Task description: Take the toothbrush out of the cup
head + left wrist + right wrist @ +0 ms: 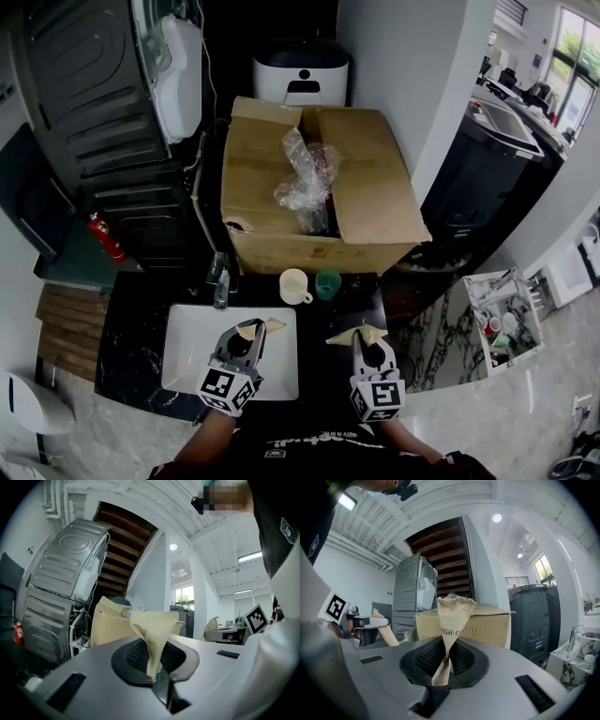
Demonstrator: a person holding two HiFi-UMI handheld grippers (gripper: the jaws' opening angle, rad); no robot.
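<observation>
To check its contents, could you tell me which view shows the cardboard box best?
The head view: it looks down into the open cardboard box. Both gripper views show only its outer side, from low down.

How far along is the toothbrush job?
Done: nothing visible; no toothbrush shows, and the white mug and small green cup stand untouched on the dark counter. In hand: the left gripper and right gripper each pinch a tan paper scrap. Left: the whole job.
</observation>
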